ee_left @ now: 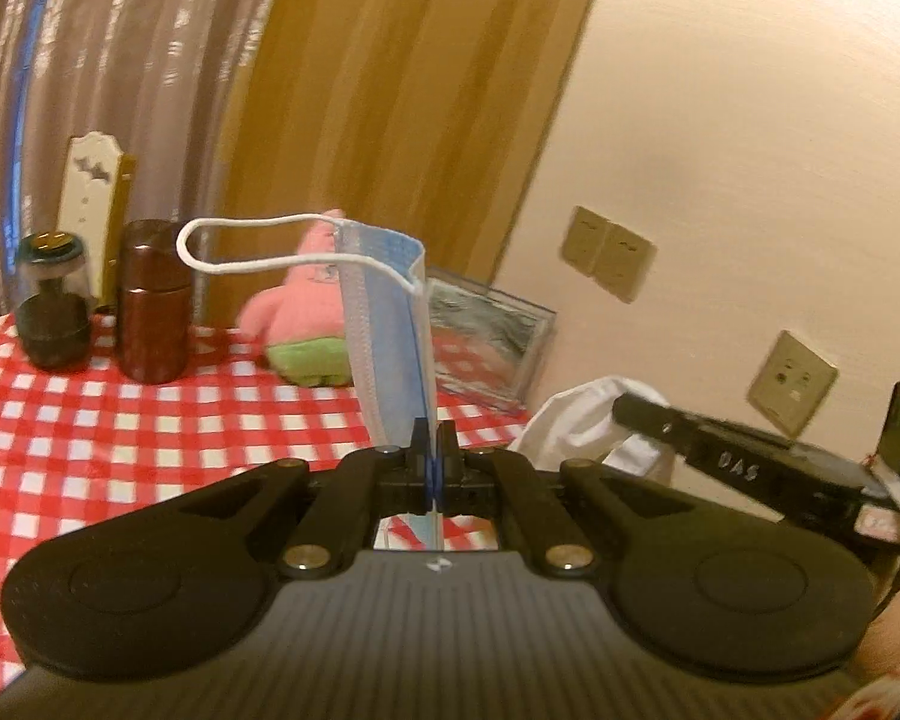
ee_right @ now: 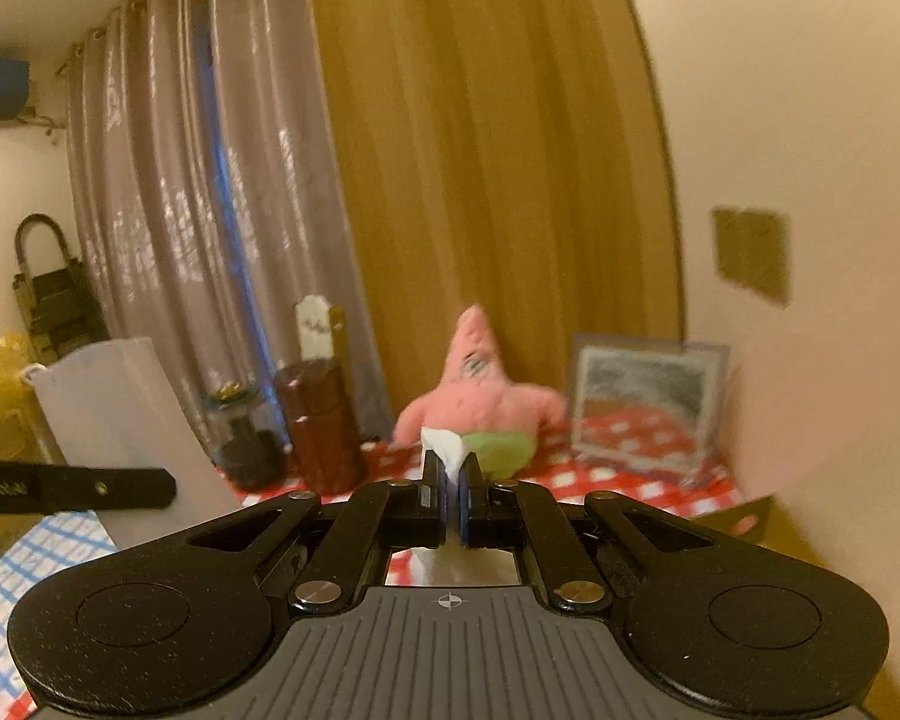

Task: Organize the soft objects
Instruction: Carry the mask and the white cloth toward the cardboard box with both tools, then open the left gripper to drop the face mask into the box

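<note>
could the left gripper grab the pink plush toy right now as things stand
Probably not. The left gripper is shut on a blue face mask, so its jaws are full. The path across the checked tablecloth to the pink plush toy looks free, but it would need to drop the mask first.

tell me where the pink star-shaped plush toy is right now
In both wrist views the pink star-shaped plush toy sits on the checked tablecloth, between the brown jar and the framed picture.

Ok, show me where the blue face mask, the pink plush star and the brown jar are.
blue face mask [ee_left: 390, 324], left wrist view, on its pleated blue body.
pink plush star [ee_right: 480, 396], right wrist view, on its pink belly.
brown jar [ee_left: 153, 306], left wrist view, on its side wall.
</note>
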Action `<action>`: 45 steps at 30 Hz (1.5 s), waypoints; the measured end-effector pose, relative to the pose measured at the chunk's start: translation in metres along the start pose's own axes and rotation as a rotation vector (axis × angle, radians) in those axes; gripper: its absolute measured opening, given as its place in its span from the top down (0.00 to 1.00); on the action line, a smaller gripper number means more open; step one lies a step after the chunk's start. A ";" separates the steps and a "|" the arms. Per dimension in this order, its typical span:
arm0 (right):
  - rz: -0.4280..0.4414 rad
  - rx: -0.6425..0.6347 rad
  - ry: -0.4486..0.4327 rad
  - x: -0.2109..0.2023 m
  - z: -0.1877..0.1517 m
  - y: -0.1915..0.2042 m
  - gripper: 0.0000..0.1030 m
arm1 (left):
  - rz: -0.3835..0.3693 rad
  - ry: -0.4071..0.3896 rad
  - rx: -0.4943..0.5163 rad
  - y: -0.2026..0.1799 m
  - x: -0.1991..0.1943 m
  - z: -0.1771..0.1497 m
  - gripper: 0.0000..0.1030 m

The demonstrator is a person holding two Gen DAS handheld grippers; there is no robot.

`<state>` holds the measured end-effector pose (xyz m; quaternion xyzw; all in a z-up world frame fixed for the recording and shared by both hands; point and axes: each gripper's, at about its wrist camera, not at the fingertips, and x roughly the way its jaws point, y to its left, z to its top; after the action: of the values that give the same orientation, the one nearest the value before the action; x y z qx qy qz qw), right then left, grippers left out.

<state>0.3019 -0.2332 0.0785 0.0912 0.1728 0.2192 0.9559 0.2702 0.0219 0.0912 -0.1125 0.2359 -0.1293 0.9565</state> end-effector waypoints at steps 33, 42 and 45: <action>-0.264 0.047 0.103 -0.056 -0.051 -0.163 0.96 | -0.179 0.376 0.179 -0.173 0.209 -0.074 0.79; -0.252 0.041 0.124 -0.037 -0.056 -0.165 0.96 | -0.157 0.369 0.148 -0.156 0.207 -0.067 0.73; -0.246 0.042 0.122 -0.031 -0.054 -0.162 0.96 | -0.150 0.362 0.146 -0.150 0.201 -0.066 0.73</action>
<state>0.3184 -0.3859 -0.0029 0.0760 0.2453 0.1020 0.9611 0.3815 -0.1896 -0.0089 -0.0350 0.3848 -0.2349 0.8919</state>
